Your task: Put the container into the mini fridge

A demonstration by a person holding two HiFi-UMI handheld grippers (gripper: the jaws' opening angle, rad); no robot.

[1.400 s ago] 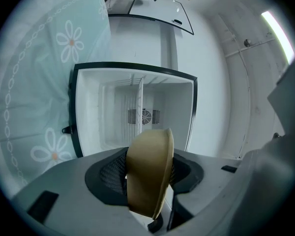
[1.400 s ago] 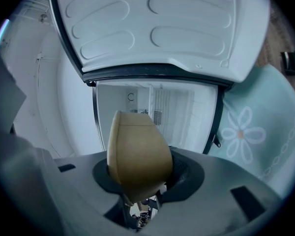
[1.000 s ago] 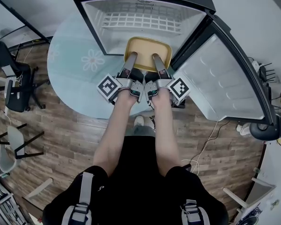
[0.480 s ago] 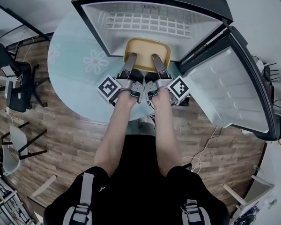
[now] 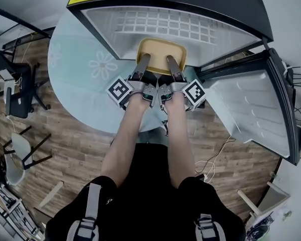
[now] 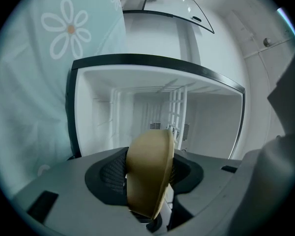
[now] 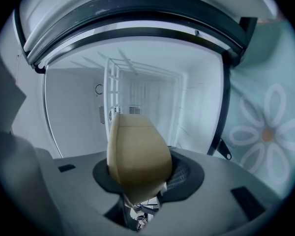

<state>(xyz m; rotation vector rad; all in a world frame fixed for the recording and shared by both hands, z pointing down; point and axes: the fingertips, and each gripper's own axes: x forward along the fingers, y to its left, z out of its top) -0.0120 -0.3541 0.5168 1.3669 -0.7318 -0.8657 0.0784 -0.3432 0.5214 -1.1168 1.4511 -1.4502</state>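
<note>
A tan shallow container [image 5: 160,53] hangs at the mouth of the black mini fridge [image 5: 200,1], its far half under the fridge's top edge. My left gripper [image 5: 143,63] is shut on the container's near left rim, and my right gripper [image 5: 171,64] is shut on its near right rim. In the left gripper view the container [image 6: 146,156] stands edge-on between the dark pads [image 6: 109,173]. The right gripper view shows the container [image 7: 137,154] the same way, with the white fridge interior [image 7: 152,97] straight ahead. Both grippers point level into the opening.
A wire shelf [image 5: 165,24] crosses the fridge's interior. The fridge door [image 5: 256,109] stands open at the right. The fridge sits on a round table with a pale flowered cloth [image 5: 80,79]. Chairs [image 5: 15,154] stand at the left on the wooden floor, and cables [image 5: 215,159] lie at the right.
Both grippers have carried the container a little deeper into the fridge's mouth and lower. The head view has shifted, so the fridge top now covers more of the interior.
</note>
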